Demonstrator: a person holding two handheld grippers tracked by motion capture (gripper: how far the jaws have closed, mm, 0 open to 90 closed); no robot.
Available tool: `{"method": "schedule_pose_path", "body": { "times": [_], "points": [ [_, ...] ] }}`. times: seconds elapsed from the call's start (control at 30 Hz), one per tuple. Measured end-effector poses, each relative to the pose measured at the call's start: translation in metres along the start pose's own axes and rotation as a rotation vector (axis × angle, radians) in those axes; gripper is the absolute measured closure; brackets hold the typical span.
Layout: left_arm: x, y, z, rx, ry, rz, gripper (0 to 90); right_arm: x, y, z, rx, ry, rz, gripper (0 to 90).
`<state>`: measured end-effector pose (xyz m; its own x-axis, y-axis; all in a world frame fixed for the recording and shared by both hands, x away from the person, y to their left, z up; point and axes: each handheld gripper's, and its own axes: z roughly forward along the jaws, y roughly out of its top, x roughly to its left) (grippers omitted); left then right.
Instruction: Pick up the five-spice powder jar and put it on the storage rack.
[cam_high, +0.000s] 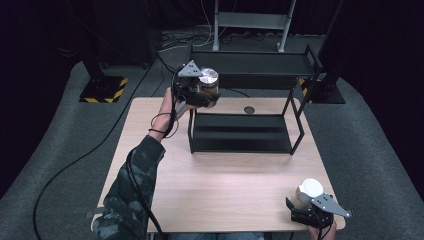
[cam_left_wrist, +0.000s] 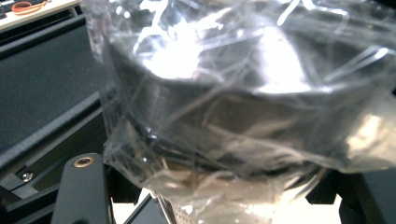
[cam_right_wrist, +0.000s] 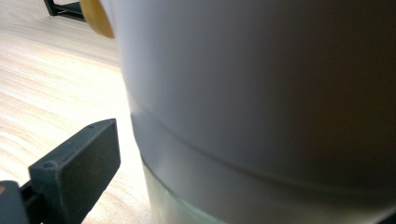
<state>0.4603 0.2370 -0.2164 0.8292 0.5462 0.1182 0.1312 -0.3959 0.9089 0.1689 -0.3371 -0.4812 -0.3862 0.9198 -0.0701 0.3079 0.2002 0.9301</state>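
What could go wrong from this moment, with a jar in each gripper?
1. The left gripper holds the wrapped jar beside the rack's top shelf; loose, slick plastic wrap might slip or snag the frame.
2. The white-lidded jar at the right gripper stands near the table edge; a nudge might tip it off.

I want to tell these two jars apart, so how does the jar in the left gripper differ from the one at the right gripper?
The plastic-wrapped jar has a silvery, shiny top under crinkled clear film; the white-lidded jar has a plain matte white lid, unwrapped. The wrapped jar is held up at the black shelf rack's upper tier; the white-lidded one is low at the table's near right corner. Both are small and round.
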Motion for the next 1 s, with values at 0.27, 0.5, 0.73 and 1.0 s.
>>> {"method": "schedule_pose_path", "body": {
  "times": [0.27,0.5,0.73,1.0],
  "points": [
    [0.004,0.009,-0.004,-0.004,-0.001,0.005,30.5,0.0,0.0,0.0,0.001,0.0,-0.002,0.0],
    [0.007,0.015,-0.009,-0.006,-0.002,0.01,30.5,0.0,0.0,0.0,0.002,0.0,-0.002,0.0],
    [0.016,0.019,-0.014,-0.034,-0.026,-0.018,30.5,0.0,0.0,0.0,0.002,-0.001,-0.002,0.0],
    [0.018,0.025,-0.018,-0.042,-0.027,-0.02,30.5,0.0,0.001,0.0,0.005,0.0,-0.004,0.0]
  ]
}}
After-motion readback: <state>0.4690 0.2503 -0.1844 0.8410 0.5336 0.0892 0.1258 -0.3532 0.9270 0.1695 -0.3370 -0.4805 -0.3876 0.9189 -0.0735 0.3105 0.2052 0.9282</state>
